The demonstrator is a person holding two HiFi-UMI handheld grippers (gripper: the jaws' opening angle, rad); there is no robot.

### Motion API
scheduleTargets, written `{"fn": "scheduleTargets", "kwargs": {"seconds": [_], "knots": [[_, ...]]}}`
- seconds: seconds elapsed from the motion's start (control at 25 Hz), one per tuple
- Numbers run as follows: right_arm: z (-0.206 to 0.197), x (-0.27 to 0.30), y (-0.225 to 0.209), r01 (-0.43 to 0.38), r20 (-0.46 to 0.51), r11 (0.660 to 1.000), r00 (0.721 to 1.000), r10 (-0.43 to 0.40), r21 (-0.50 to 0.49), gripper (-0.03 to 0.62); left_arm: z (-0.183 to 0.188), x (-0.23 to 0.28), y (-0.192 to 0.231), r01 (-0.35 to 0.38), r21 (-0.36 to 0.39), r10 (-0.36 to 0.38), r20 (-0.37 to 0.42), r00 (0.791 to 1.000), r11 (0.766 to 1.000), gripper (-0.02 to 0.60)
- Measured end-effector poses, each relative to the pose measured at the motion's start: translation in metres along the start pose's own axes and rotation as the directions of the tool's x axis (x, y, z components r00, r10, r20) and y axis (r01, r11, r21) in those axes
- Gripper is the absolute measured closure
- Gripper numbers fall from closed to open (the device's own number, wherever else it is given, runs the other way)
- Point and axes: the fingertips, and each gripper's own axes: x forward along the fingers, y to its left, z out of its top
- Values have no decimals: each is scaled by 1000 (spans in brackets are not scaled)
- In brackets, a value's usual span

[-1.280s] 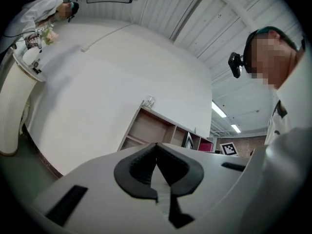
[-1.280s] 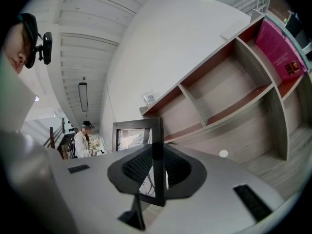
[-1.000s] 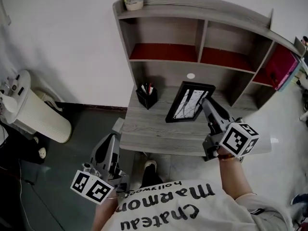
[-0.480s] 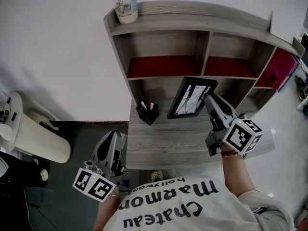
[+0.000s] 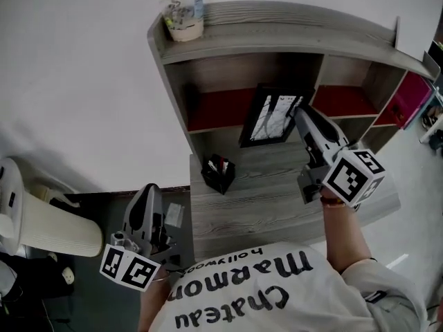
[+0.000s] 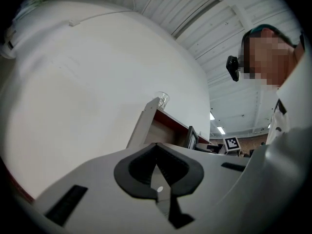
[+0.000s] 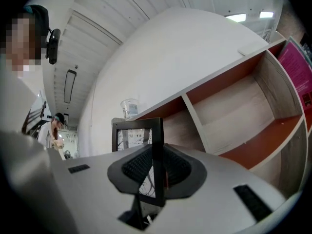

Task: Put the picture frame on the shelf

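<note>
1. One picture frame is counted.
2. Two tongs are counted: the left tongs and the right tongs.
3. Two marker cubes are seen, one on the left tongs and one on the right tongs.
4. One shelf is counted, above one bench.
5. One black pen holder is counted on the bench; the pens in it cannot be numbered.
6. One clear cup is counted on the shelf's top.
7. One white ribbed bin is counted on the floor.
</note>
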Motion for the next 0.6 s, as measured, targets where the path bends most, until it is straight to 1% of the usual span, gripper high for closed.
{"fn": "scheduleTargets", "kwargs": {"seconds": [0.16,0.4,0.6], "knots": [[1,42,-1,42,-15,999,999,-42,-21,520,-1,18,41,-13,-71,11,-32,999,997,565],[0,83,0,82,-41,993,995,-86,-89,520,-2,29,70,-13,-91,10,-33,999,996,565],[-5,104,-4,103,-68,987,991,-112,-124,520,-13,32,89,-27,-134,22,-42,999,991,565]]}}
